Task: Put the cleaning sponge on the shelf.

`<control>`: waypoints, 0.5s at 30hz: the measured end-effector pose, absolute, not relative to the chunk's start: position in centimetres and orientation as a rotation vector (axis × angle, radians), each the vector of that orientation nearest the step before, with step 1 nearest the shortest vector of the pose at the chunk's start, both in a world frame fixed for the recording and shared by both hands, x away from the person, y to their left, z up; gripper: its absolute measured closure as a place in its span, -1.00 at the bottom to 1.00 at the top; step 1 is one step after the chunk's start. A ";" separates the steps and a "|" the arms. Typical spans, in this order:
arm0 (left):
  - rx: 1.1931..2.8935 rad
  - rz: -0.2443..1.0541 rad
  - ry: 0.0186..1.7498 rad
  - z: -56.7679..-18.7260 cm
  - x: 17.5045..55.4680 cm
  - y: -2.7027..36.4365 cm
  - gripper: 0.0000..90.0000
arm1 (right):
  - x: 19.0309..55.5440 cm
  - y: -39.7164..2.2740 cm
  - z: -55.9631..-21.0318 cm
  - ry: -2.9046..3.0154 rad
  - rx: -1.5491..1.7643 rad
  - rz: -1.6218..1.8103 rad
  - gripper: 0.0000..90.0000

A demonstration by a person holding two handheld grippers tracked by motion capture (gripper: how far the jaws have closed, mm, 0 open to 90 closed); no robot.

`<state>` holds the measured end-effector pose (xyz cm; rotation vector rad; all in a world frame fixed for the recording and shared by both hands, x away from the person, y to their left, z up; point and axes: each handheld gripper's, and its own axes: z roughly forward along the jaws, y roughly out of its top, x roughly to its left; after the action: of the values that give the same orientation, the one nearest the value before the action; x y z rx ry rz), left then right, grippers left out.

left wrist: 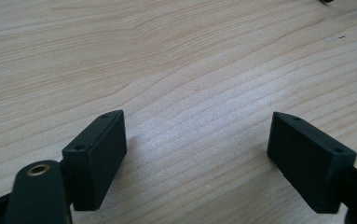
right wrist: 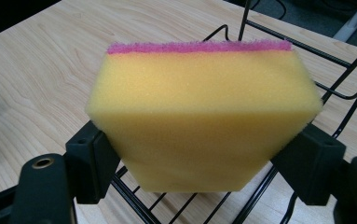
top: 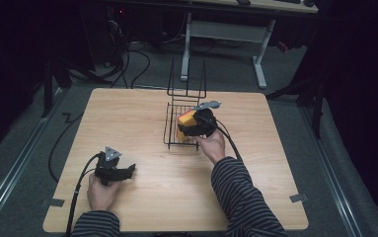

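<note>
1. While the left tool point(top: 127, 173) rests at seven o'clock on the tabletop point(top: 142, 123), its jaws stand wide apart with nothing between them.
2. Right tool point(top: 189, 129), near centre, squeezes the yellow sponge point(right wrist: 204, 116).
3. Sponge hangs over the black wire rack point(top: 174, 136).

Yellow sponge point(right wrist: 204, 126) with pink top, black wire rack point(top: 176, 129), pale wood-grain table point(top: 142, 118), striped sleeves point(top: 241, 197)

A dim lab: wooden table point(top: 142, 197), loose floor cables point(top: 132, 59), adjustable desk frame point(top: 226, 32).
</note>
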<state>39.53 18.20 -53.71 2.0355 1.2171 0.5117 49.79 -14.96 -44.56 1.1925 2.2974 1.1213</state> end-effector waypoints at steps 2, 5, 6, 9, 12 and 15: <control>2.036 0.512 1.217 -53.7 39.5 18.2 -0.55 | 49.8 -15.0 -44.6 2.298 1.193 1.125 -0.51; 2.036 0.513 1.217 -53.7 39.5 18.2 -0.55 | 49.8 -14.9 -44.6 2.308 1.196 1.116 -0.53; 2.036 0.513 1.217 -53.7 39.5 18.2 -0.55 | 49.8 -14.9 -44.7 2.311 1.192 1.119 -0.53; 2.036 0.513 1.217 -53.7 39.5 18.2 -0.55 | 49.9 -14.9 -44.8 2.316 1.188 1.117 -0.55; 2.036 0.513 1.217 -53.7 39.5 18.2 -0.55 | 49.9 -14.8 -44.9 2.320 1.192 1.113 -0.57; 2.036 0.513 1.217 -53.7 39.5 18.2 -0.55 | 50.0 -14.8 -44.9 2.319 1.196 1.117 -0.59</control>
<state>39.53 18.18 -53.71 2.0361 1.2170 0.5129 49.96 -14.84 -44.89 1.1956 2.3191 1.1174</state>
